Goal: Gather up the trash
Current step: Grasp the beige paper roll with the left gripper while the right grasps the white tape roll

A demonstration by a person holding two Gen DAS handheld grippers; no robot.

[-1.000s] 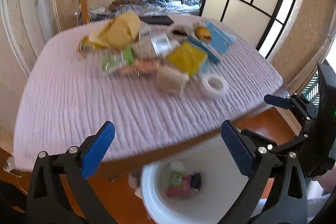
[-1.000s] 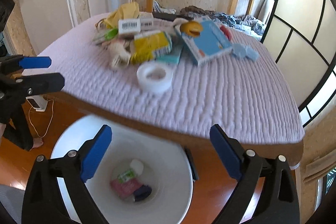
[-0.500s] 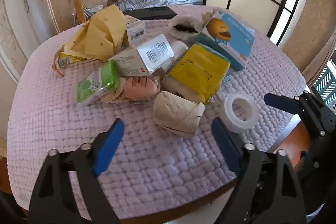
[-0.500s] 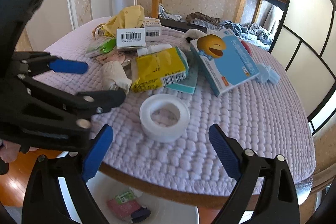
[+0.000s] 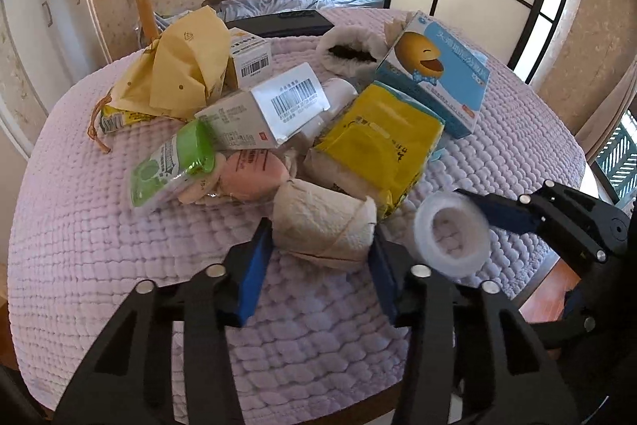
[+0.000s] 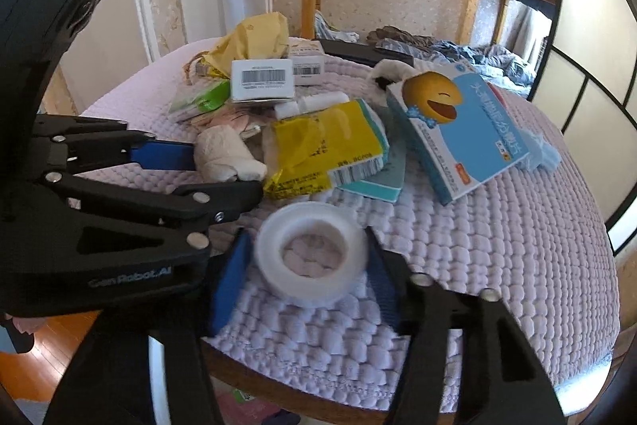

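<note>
Two grippers, left point(image 5: 320, 251) straddling tissue wad point(image 5: 324, 226), right point(image 6: 306, 275) straddling tape roll point(image 6: 310, 253)

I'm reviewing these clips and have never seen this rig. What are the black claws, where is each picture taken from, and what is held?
No robot: a person holds a two-finger gripper in each hand, each carrying a fisheye camera looking along its fingers. The left gripper straddles a tissue wad; the right gripper straddles a tape roll. Both sit on the quilted table beside boxes and wrappers. The jaws flank them, seemingly not yet clamped, so nothing is lifted.
</note>
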